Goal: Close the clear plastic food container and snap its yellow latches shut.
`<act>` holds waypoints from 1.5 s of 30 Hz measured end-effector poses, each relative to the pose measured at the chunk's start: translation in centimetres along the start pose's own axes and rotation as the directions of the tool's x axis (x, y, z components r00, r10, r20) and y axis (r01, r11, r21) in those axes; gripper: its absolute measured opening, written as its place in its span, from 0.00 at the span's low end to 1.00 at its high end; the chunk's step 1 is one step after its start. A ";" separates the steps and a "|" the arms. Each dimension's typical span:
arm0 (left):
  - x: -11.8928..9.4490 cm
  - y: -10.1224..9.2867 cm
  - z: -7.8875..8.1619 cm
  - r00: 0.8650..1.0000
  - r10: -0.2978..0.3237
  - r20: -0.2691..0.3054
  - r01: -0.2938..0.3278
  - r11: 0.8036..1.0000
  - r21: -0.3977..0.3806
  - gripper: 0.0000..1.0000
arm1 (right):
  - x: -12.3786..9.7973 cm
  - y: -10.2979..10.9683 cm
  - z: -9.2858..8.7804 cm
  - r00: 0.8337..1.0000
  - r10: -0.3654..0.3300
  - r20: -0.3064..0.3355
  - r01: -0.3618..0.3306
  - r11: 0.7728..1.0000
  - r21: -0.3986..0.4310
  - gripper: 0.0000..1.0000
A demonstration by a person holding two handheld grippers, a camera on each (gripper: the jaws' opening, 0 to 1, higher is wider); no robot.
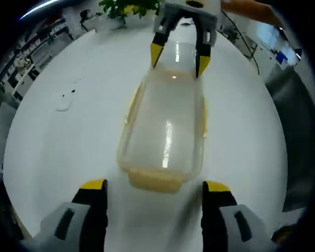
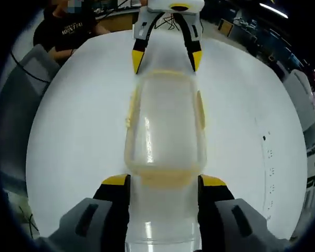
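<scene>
The clear plastic container [image 1: 165,126] lies lengthwise on the white round table [image 1: 68,152] with its lid on top. Yellow latches run along its long sides [image 1: 131,105], and one sits on the end nearest my left gripper [image 1: 155,181]. My left gripper [image 1: 155,185] is open, its yellow-tipped jaws standing either side of that end, just short of it. My right gripper [image 1: 179,56] is open at the opposite end. From its own view, the right gripper [image 2: 164,181] flanks the container's [image 2: 165,121] near end latch [image 2: 163,177], with the left gripper [image 2: 167,58] open beyond.
A potted plant [image 1: 128,6] stands at one edge of the table, and small flat white objects [image 1: 65,100] lie on it to one side. A person in a dark shirt [image 2: 68,29] sits at the other edge. A grey chair [image 2: 21,84] is close by.
</scene>
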State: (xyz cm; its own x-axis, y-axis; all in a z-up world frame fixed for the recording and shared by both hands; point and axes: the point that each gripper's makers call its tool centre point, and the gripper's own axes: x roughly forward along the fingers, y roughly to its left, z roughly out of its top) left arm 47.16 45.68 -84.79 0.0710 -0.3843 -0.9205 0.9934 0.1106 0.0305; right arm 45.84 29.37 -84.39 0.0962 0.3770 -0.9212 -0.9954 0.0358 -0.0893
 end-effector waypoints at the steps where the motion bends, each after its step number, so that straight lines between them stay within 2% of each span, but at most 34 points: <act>1: 0.2 0.0 -0.1 1.000 0.000 -0.003 0.000 1.000 0.010 0.69 | 0.2 0.0 0.0 1.000 0.002 -0.003 -0.002 1.000 -0.008 0.50; 2: 0.1 -0.5 0.0 1.000 -0.029 0.006 0.029 1.000 -0.001 0.70 | 0.4 0.1 -0.1 1.000 0.015 -0.017 -0.015 1.000 -0.012 0.47; 3: 0.0 -0.1 0.3 1.000 -0.013 0.027 0.013 1.000 0.004 0.70 | 0.5 0.5 0.0 0.999 0.038 -0.020 -0.039 0.999 -0.004 0.46; 4: 0.0 -0.1 0.3 0.999 -0.020 0.036 0.020 1.000 0.004 0.69 | 0.4 0.2 0.2 0.999 0.031 -0.009 -0.031 1.000 -0.004 0.44; 5: -0.1 -0.1 0.3 0.999 -0.023 0.037 0.023 1.000 0.012 0.68 | 0.6 0.1 0.2 1.000 0.029 -0.012 -0.029 1.000 -0.001 0.42; 8: -0.1 -0.2 0.1 0.999 -0.036 0.038 0.034 0.997 0.063 0.64 | 0.9 0.9 0.3 0.997 0.080 -0.010 -0.080 0.997 -0.012 0.38; 10: -0.3 -0.3 0.2 0.999 -0.037 0.039 0.035 0.997 0.063 0.55 | 0.9 0.8 0.3 0.997 0.076 -0.006 -0.076 0.997 -0.012 0.38; 11: -0.4 -0.6 0.2 0.998 -0.048 0.037 0.044 0.995 0.093 0.49 | 0.9 0.7 0.3 0.997 0.078 -0.005 -0.078 0.997 -0.002 0.38; 16: -0.6 -1.1 0.1 0.998 -0.062 0.021 0.060 0.992 0.115 0.34 | 0.9 0.8 0.3 0.997 0.082 0.005 -0.082 0.997 0.006 0.38; 17: -0.6 -1.3 0.1 0.997 -0.077 0.020 0.075 0.991 0.112 0.34 | 0.9 0.5 0.4 0.996 0.084 0.005 -0.084 0.996 0.003 0.37; 23: -0.8 -1.0 0.0 0.998 -0.062 -0.001 0.062 0.992 0.110 0.34 | 0.9 0.6 0.4 0.996 0.082 0.019 -0.082 0.996 0.015 0.36; 28: -0.8 -0.7 -0.2 0.998 -0.063 -0.012 0.064 0.992 0.107 0.34 | 0.9 0.7 0.6 0.996 0.084 0.000 -0.084 0.996 0.016 0.36; 32: -1.1 -1.3 -0.3 0.996 -0.084 -0.023 0.086 0.992 0.097 0.34 | 0.6 1.7 0.6 0.993 0.116 0.014 -0.117 0.992 0.037 0.36; 35: -1.6 -1.9 -0.1 0.996 -0.081 -0.035 0.084 0.992 0.096 0.34 | -0.5 2.5 0.7 0.994 0.108 0.010 -0.108 0.994 0.029 0.36; 38: -2.7 -2.4 0.2 0.996 -0.075 -0.047 0.079 0.993 0.088 0.34 | -2.3 2.7 1.4 0.994 0.098 0.044 -0.099 0.995 0.017 0.36; 40: -3.7 -3.0 0.9 0.997 -0.072 -0.025 0.074 0.995 0.068 0.34 | -3.4 2.8 1.5 0.994 0.097 0.057 -0.098 0.995 0.016 0.36; 45: -5.4 -3.8 2.8 0.999 -0.042 -0.012 0.043 0.996 0.081 0.34 | -5.9 3.0 1.2 0.994 0.068 0.087 -0.069 0.998 0.011 0.36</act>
State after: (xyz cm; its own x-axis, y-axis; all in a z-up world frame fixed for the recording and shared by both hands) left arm 43.27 44.75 -78.80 0.0283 -0.3772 -0.9257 0.9996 0.0196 0.0226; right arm 42.25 28.43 -78.79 0.0278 0.4581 -0.8885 -0.9996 0.0195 -0.0212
